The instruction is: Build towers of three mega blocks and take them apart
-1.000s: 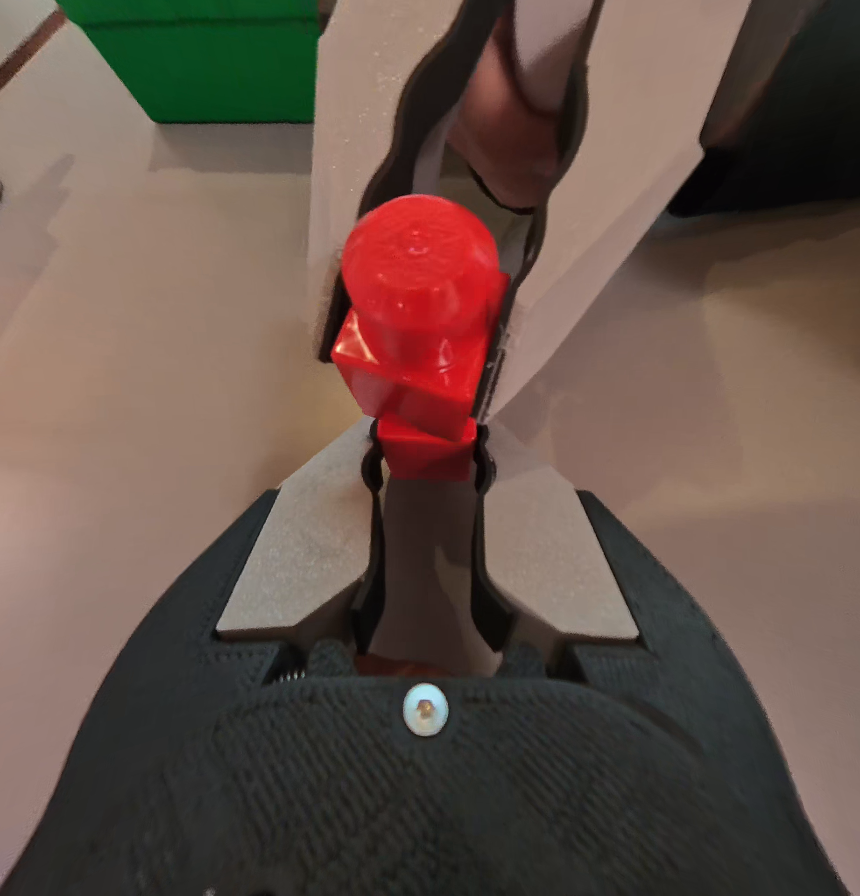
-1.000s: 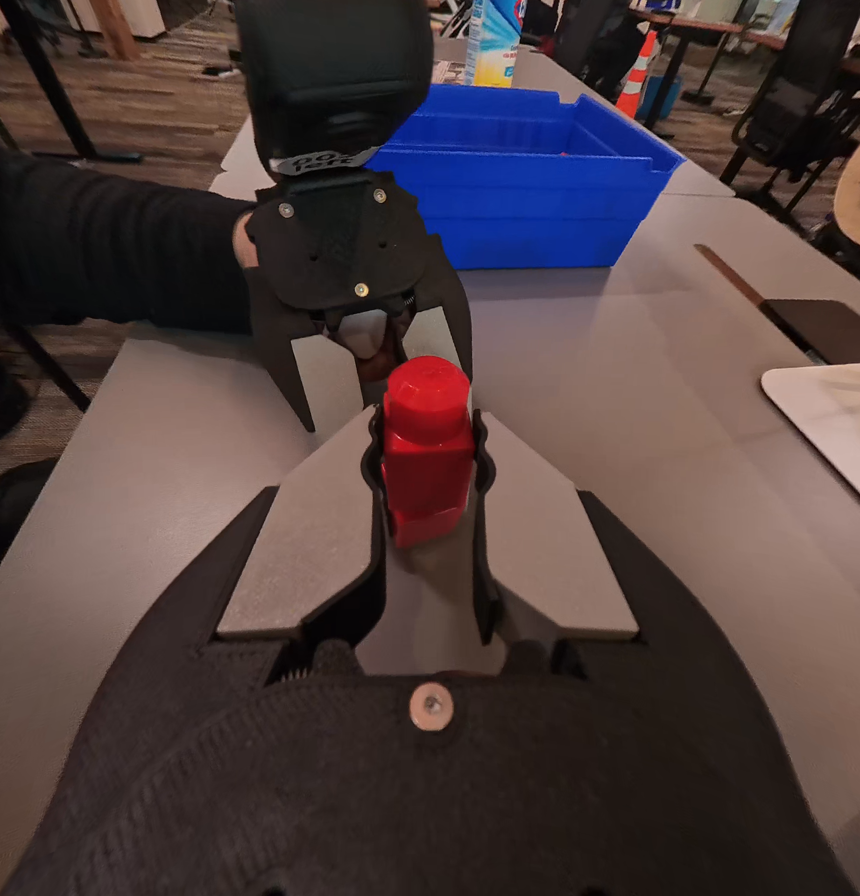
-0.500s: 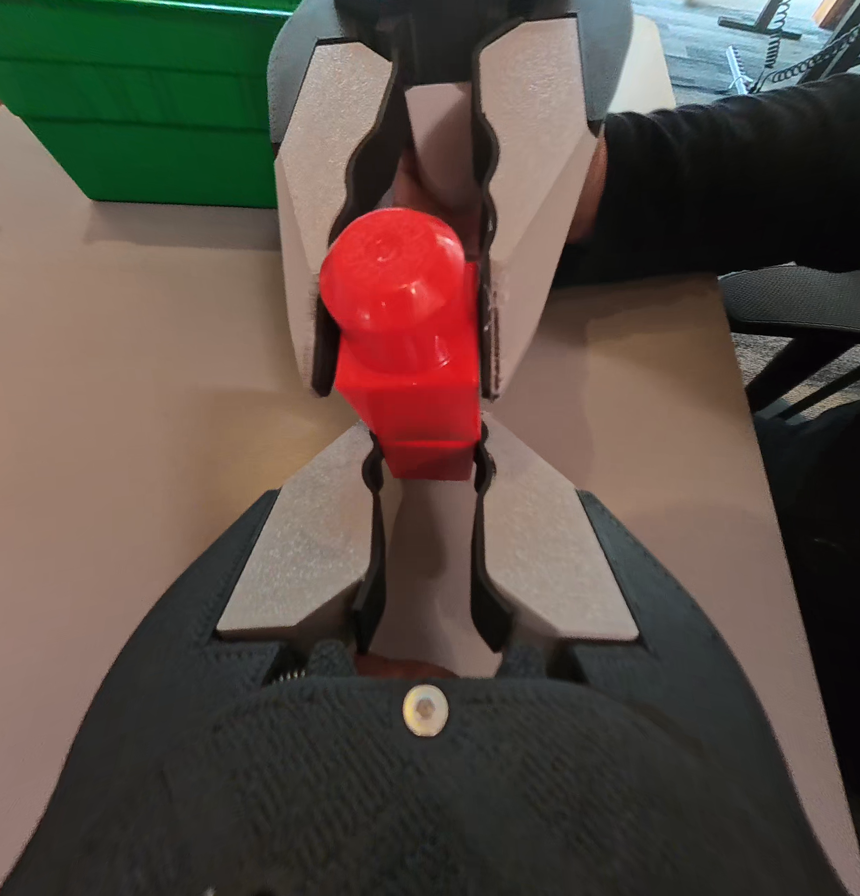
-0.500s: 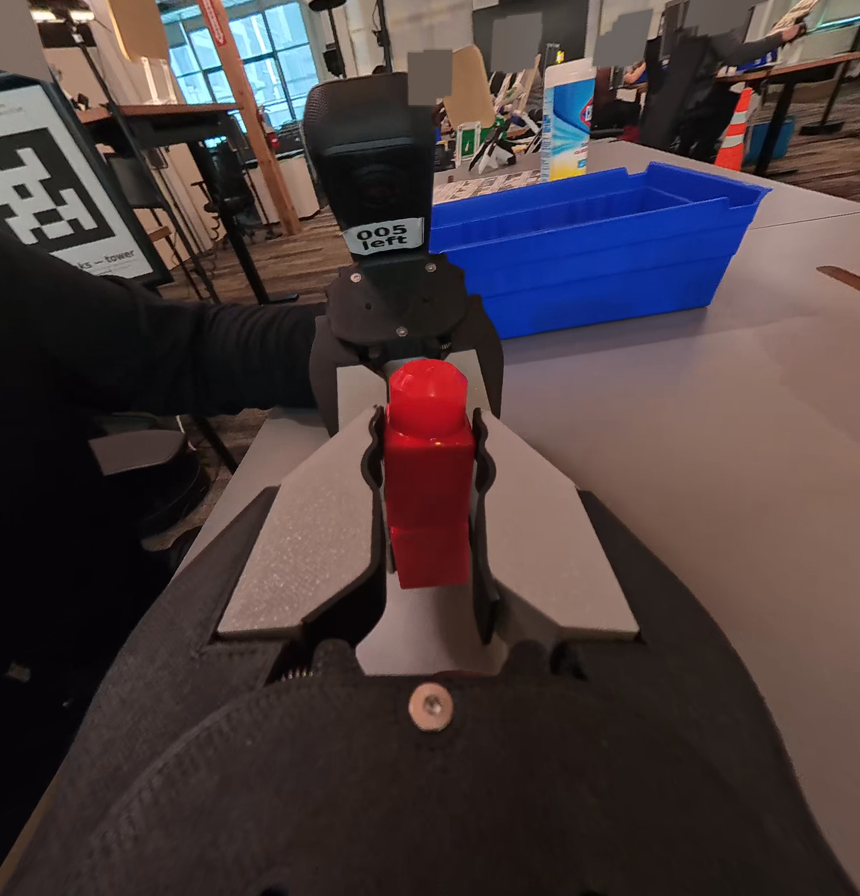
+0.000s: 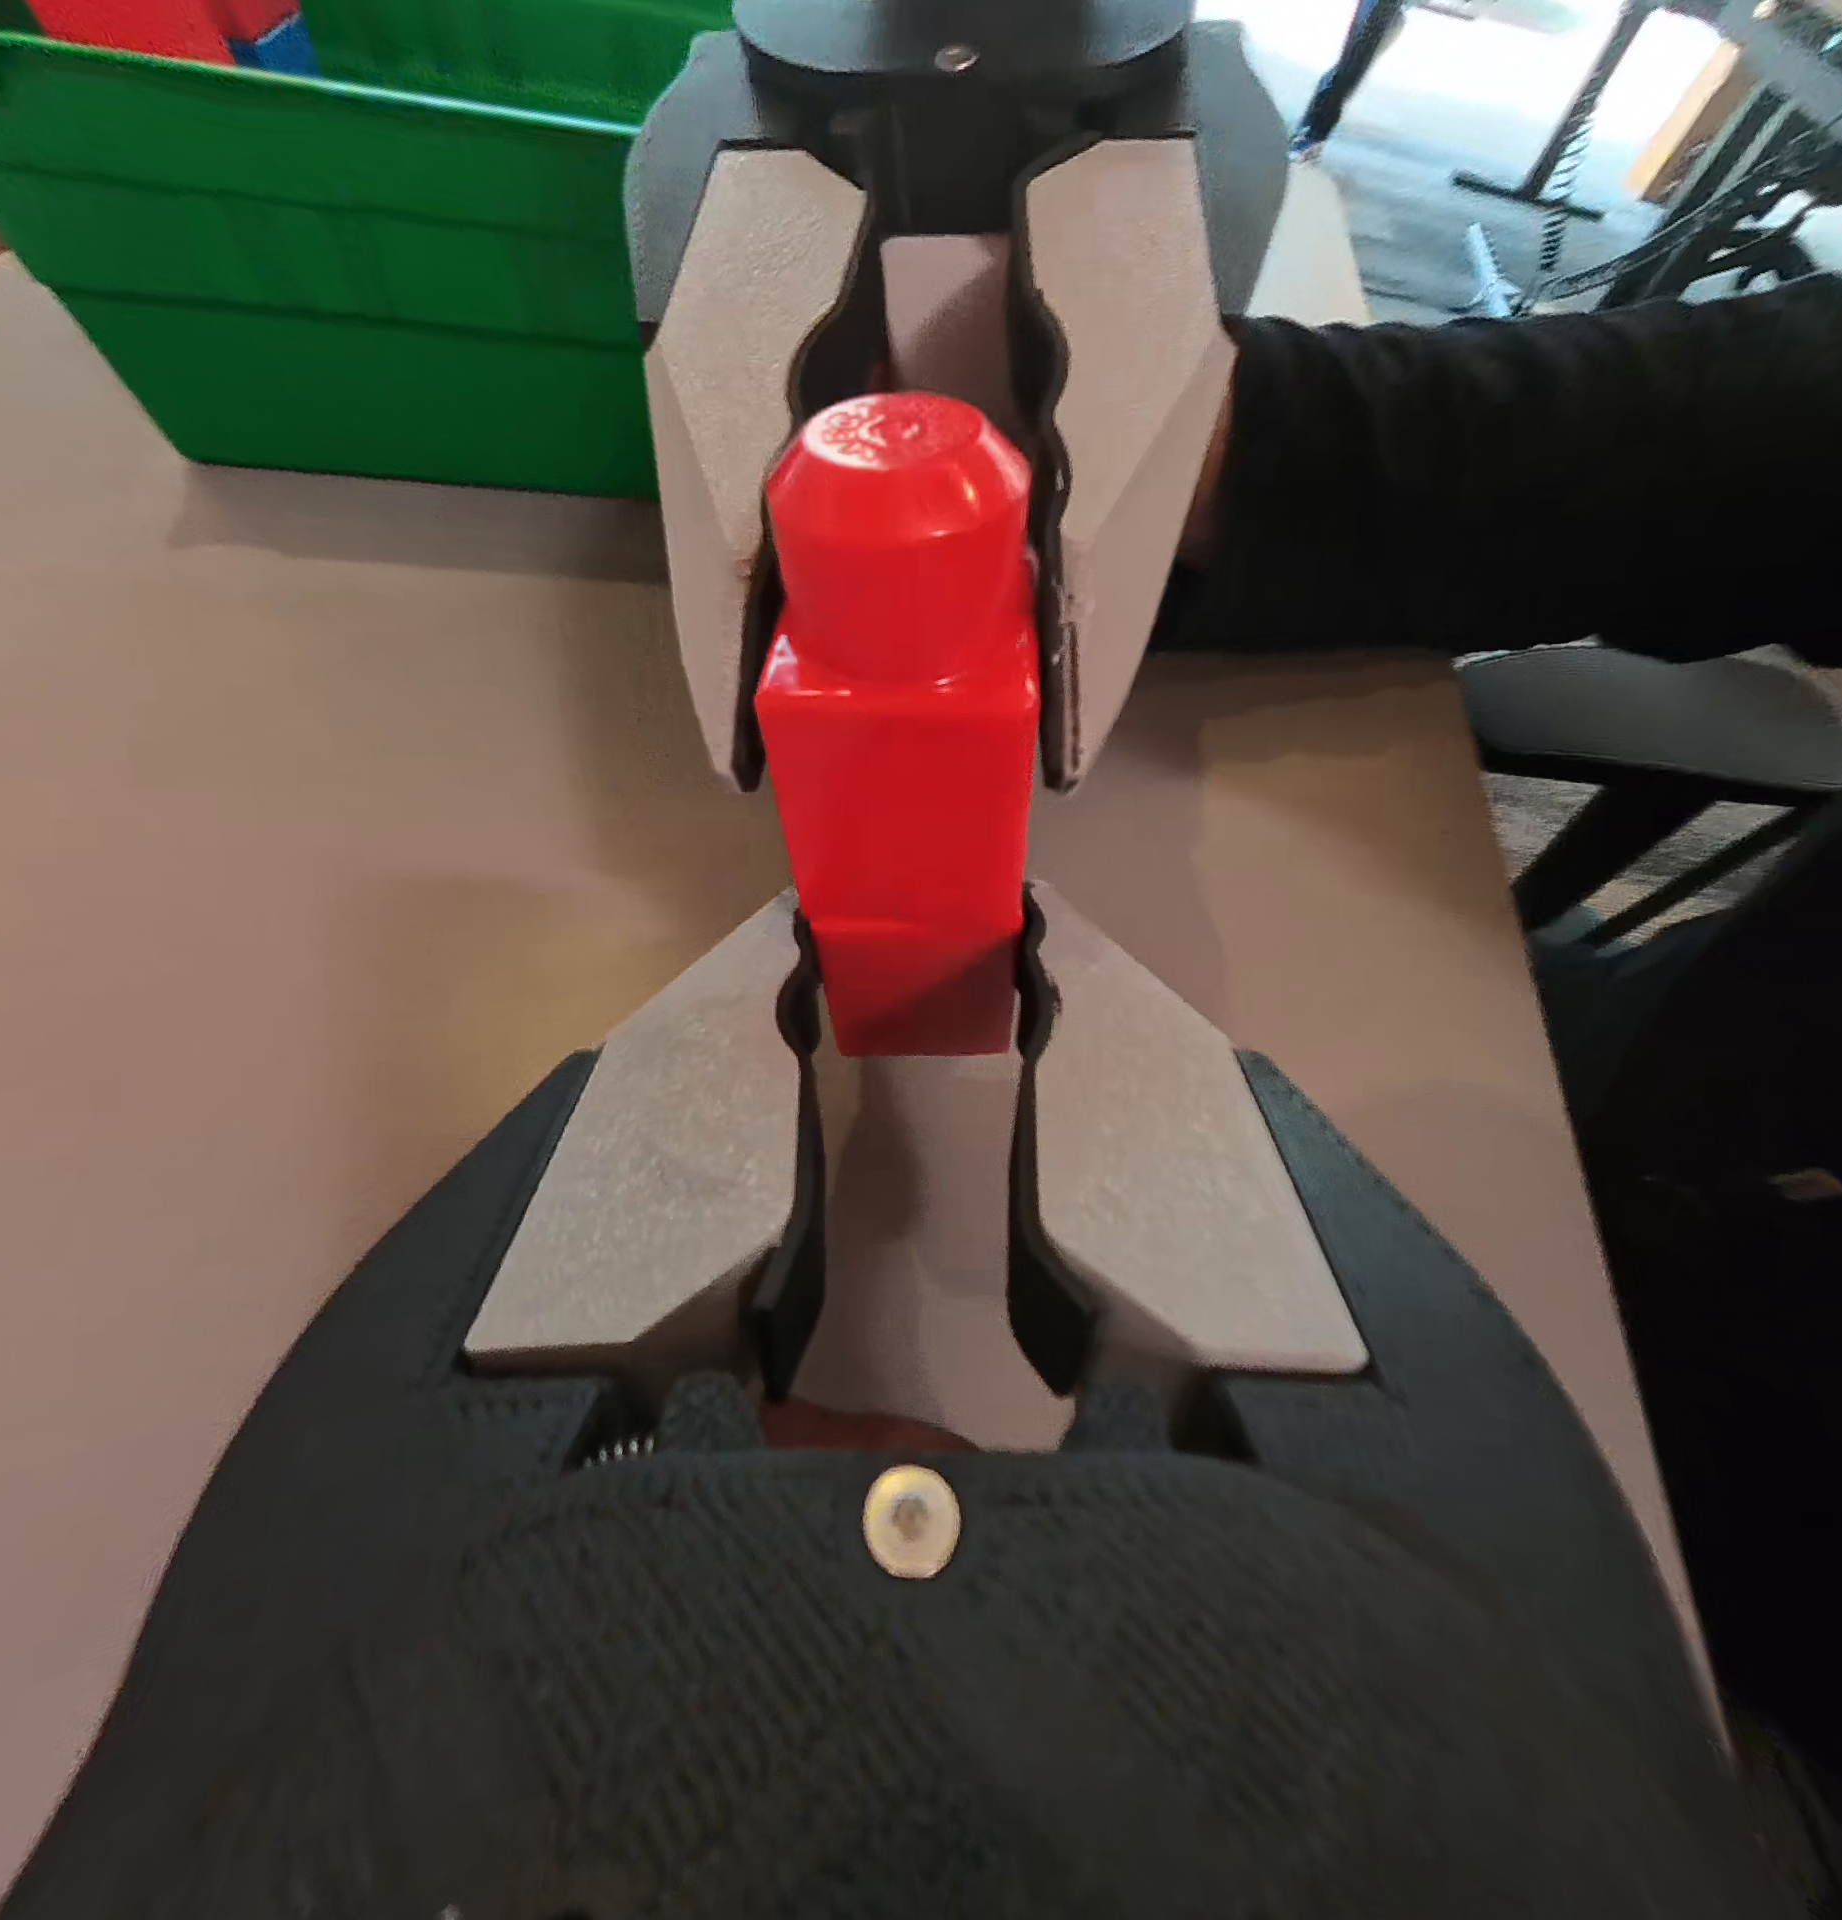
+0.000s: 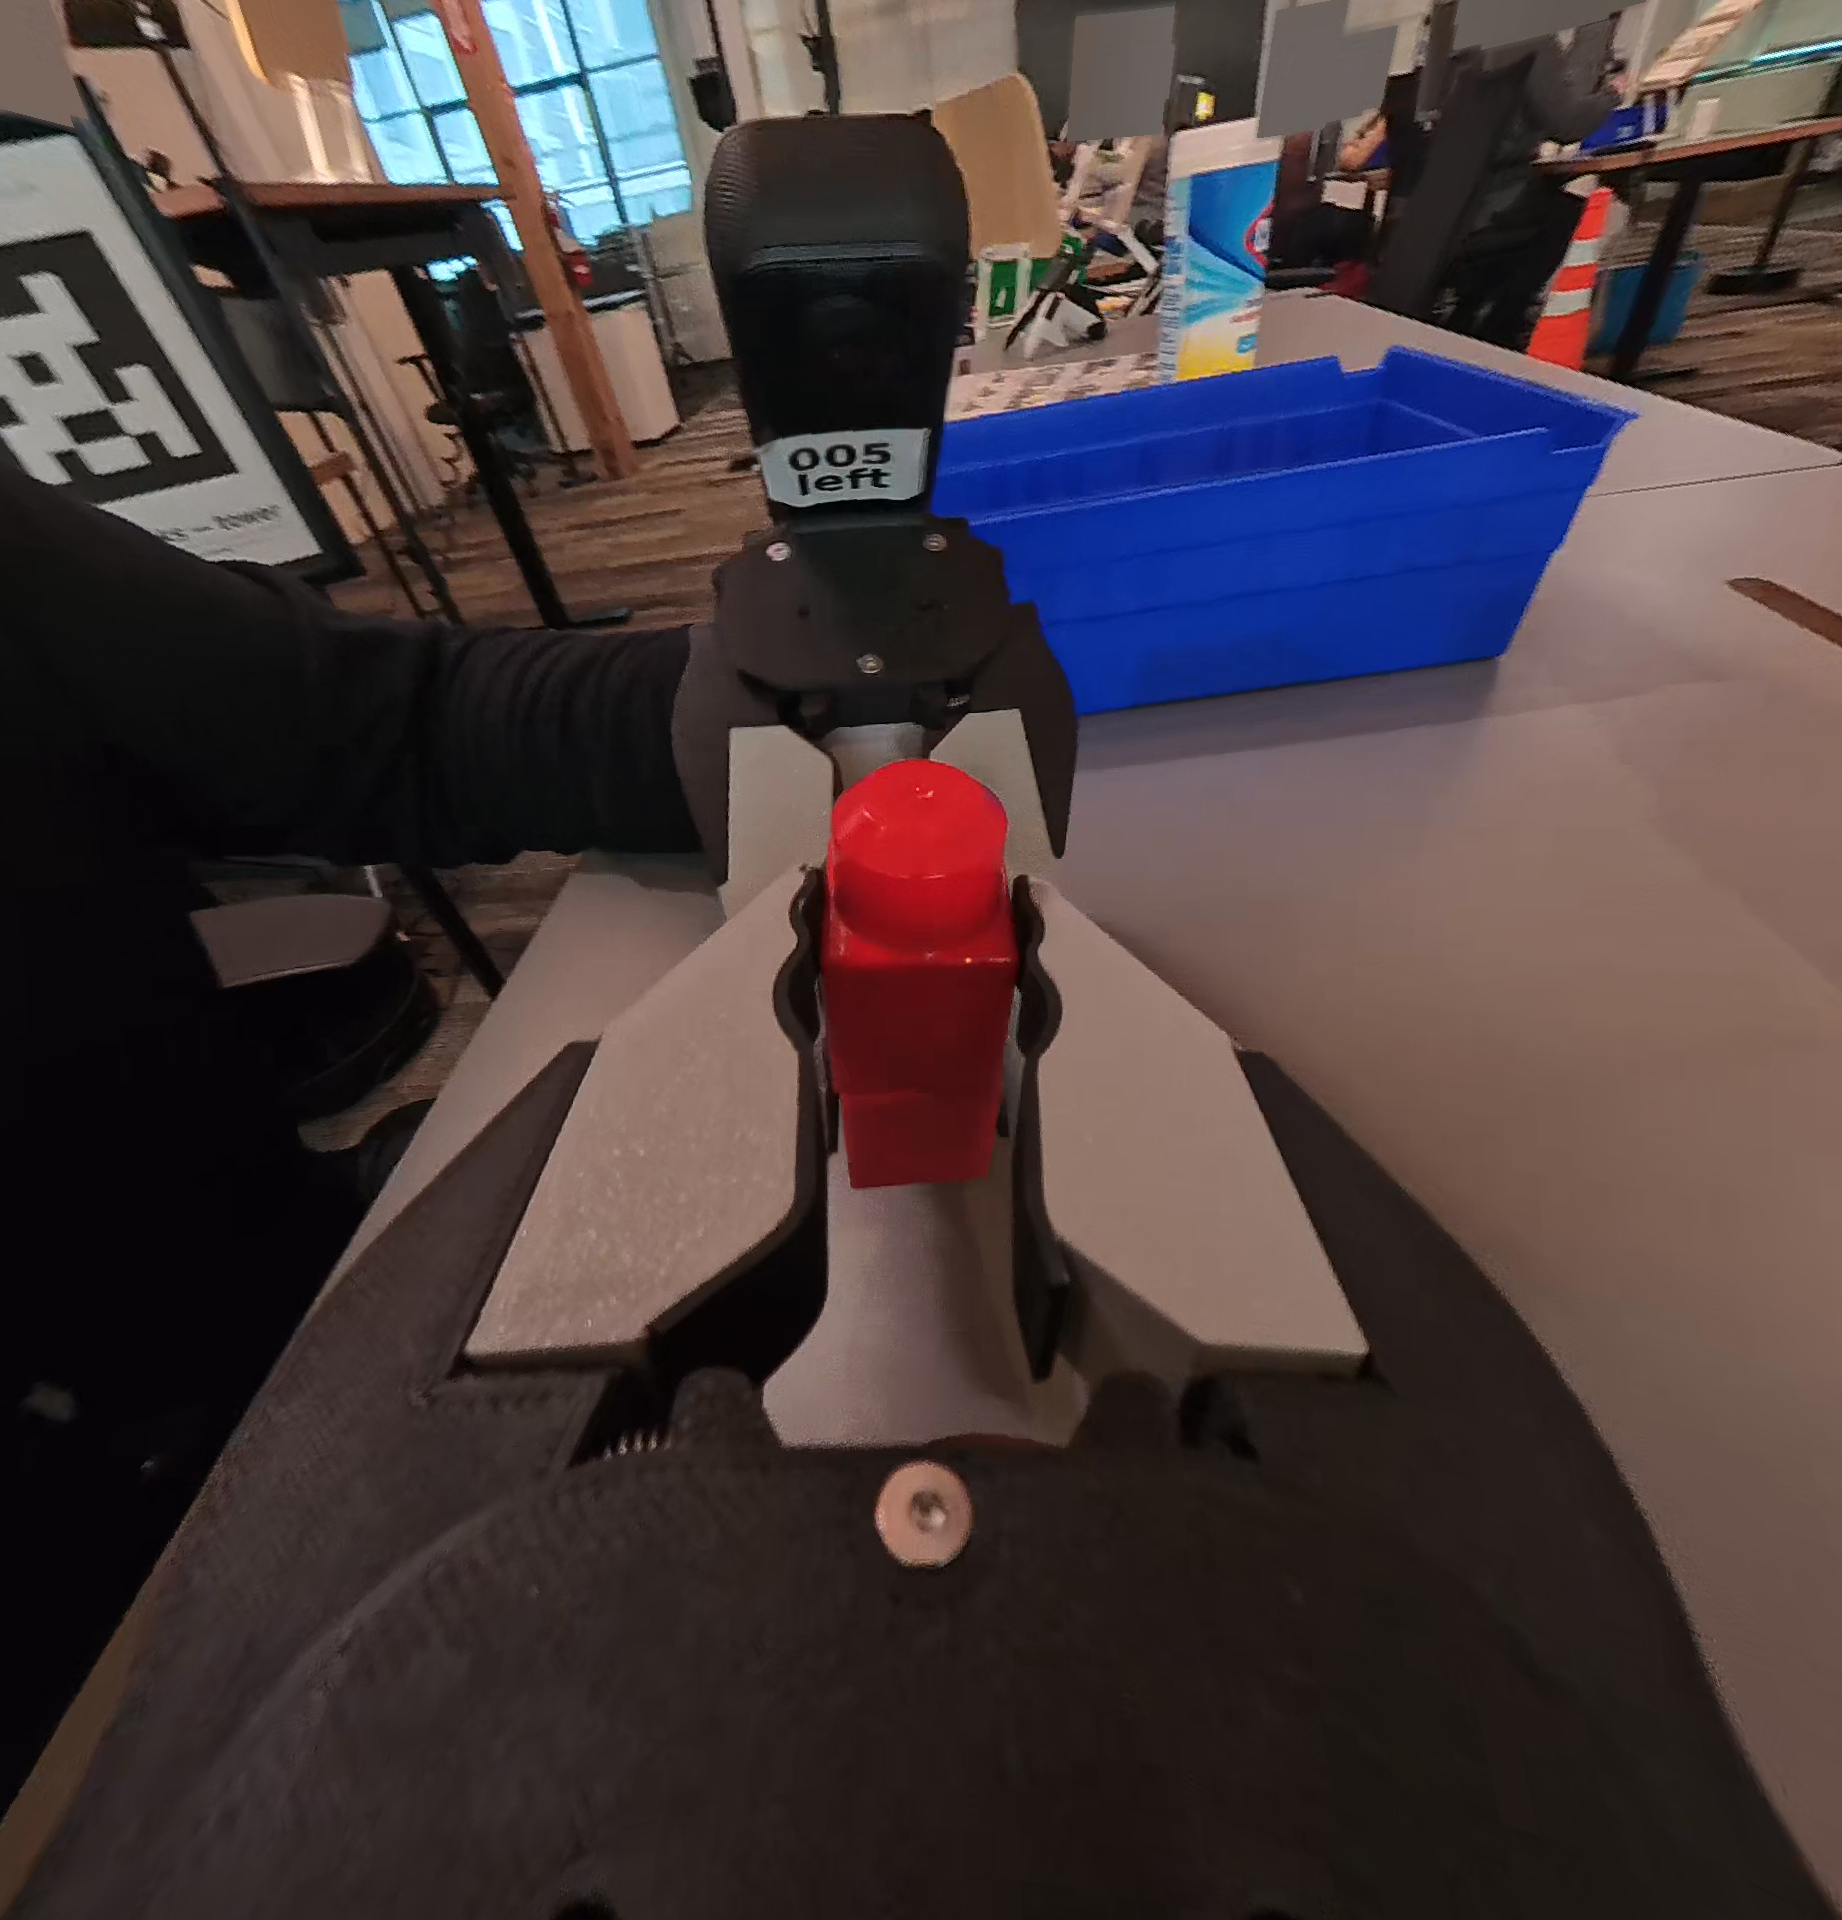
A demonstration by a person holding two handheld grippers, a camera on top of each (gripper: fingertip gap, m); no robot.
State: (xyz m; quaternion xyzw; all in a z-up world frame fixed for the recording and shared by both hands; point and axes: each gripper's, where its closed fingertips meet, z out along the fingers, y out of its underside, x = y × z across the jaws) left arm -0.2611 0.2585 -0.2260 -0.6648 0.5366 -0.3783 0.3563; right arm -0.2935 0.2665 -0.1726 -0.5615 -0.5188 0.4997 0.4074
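Observation:
Two red mega blocks are stacked in a straight line and held in the air above the table. In the left wrist view my left gripper [image 5: 912, 935] is shut on the lower red block [image 5: 912, 992]. My right gripper [image 5: 901, 769] faces it from the far side and is shut on the upper red block [image 5: 896, 790], whose round stud points up. In the right wrist view my right gripper [image 6: 912, 904] clamps the upper block [image 6: 917, 997], and the lower block [image 6: 917, 1138] hangs beneath it. The left gripper's black housing [image 6: 865, 613] stands just behind.
A green bin [image 5: 325, 312] holding red and blue blocks [image 5: 158, 26] stands at the back left in the left wrist view. A blue bin [image 6: 1312, 540] stands behind in the right wrist view. The grey table [image 5: 221, 831] ends at the right, beside a chair [image 5: 1644, 727]. Left tips to right tips: about 6 cm.
The upper block sat tilted on the lower one a second ago; now the two are in line. Both grippers have levelled out, so the bins and the room come into view.

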